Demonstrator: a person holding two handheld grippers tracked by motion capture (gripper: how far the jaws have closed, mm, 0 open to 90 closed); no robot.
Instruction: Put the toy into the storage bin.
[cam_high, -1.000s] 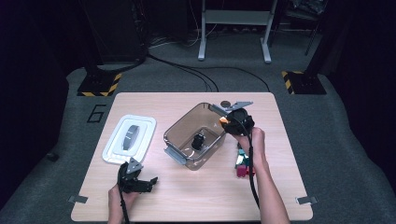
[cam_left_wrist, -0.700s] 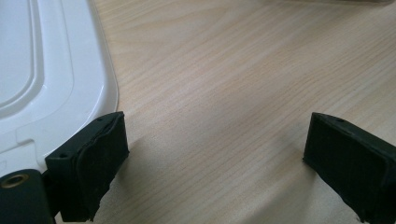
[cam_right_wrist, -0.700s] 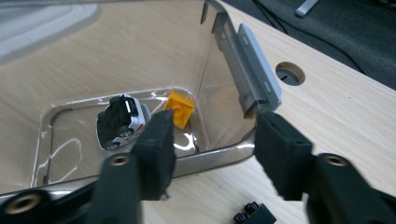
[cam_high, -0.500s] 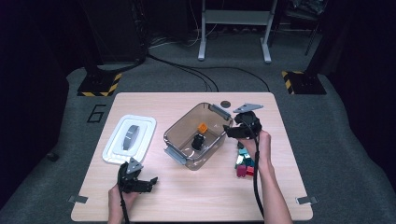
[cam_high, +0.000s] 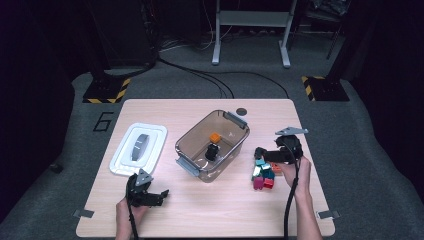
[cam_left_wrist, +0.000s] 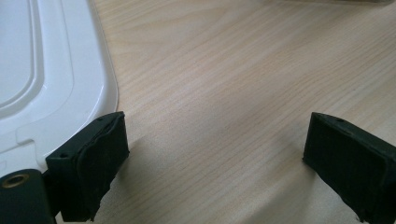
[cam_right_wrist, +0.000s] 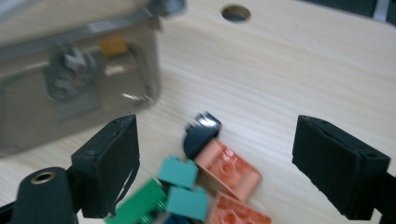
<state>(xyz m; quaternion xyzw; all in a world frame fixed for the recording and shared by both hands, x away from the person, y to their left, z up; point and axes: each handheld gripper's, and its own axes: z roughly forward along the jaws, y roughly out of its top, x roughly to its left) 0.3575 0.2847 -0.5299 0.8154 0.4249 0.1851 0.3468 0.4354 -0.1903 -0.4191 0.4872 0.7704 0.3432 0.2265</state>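
Step in hand, as judged: transfer of small plastic building bricks from a loose pile into a clear smoky-brown plastic storage box (cam_high: 235, 131) with grey clip handles, standing at mid-desk, nearer the far edge. Inside the box: one orange brick (cam_high: 215, 137) and one black piece (cam_high: 212, 151).

Pile of coloured bricks (cam_high: 263, 172) noted on the wooden desk (cam_high: 210, 210) between the box and the right edge; teal, green, salmon, red and magenta pieces lying touching one another. In the right gripper view: two teal bricks (cam_right_wrist: 180, 171), a green brick (cam_right_wrist: 140, 205), two salmon-pink bricks (cam_right_wrist: 227, 169) and a black rounded piece (cam_right_wrist: 198, 135), all on the desk just beside the box wall.

Right hand-held gripper (cam_high: 260, 152) positioned at the far end of the pile, jaws apart, having just been opening, nothing between them; bricks lying ahead of and below the pads, not touched.

Left hand-held gripper (cam_high: 160, 192) resting near the front-left corner of the desk, jaws wide apart on bare wood, holding nothing. White rectangular plastic lid (cam_high: 139, 148) lying flat near the left edge, beside the left jaw in the left gripper view.

Next move, as judged: lower the right gripper over a single brick, jaws straddling it squarely, clamp without dragging neighbours, lift clear, carry over the box rim. Risk: bricks packed tight, two may lift together.
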